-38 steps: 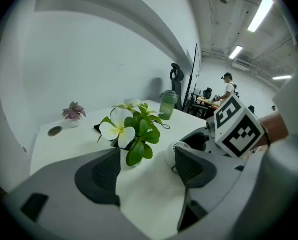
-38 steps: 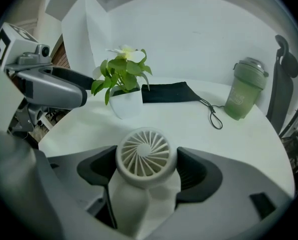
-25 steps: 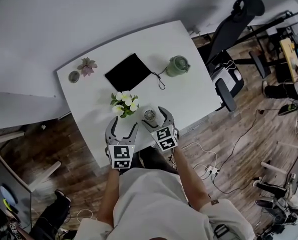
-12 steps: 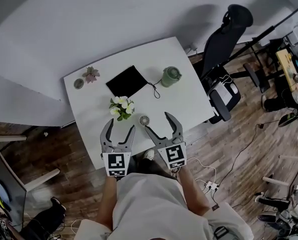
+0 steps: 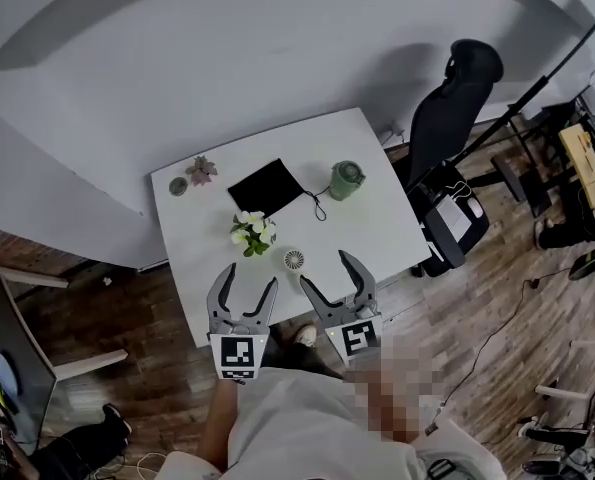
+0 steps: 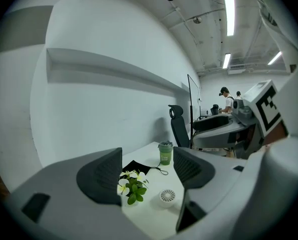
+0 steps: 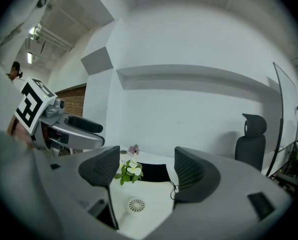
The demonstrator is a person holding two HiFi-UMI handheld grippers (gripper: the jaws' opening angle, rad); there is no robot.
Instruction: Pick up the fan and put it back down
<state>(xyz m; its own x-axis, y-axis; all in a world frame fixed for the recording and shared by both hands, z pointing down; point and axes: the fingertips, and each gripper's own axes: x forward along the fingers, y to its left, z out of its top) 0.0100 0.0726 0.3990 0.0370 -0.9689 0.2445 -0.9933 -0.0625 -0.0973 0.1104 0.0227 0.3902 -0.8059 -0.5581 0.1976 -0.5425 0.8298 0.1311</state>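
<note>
The fan (image 5: 294,259) — small, round and white — was seen lying on the table (image 5: 377,233) near its front edge, just beside a bunch of white flowers (image 5: 254,232) and touched by neither tool. The left tool (image 5: 249,276) was held above the front edge with its jaws apart but closing, and nothing was found between them. The right tool (image 5: 325,270) was held beside it, its jaws spread wide and likewise empty. Farther back, a green cup (image 5: 347,180) was stood upright with its lid on, so its contents could not be made out. A black pouch (image 5: 268,187) was laid flat between the cup and a small round dish (image 5: 178,186) — its cord trailed toward the cup — and what it held could not be told. The dish's contents could not be told either; a pink flower (image 5: 201,169) was set just beside it.
</note>
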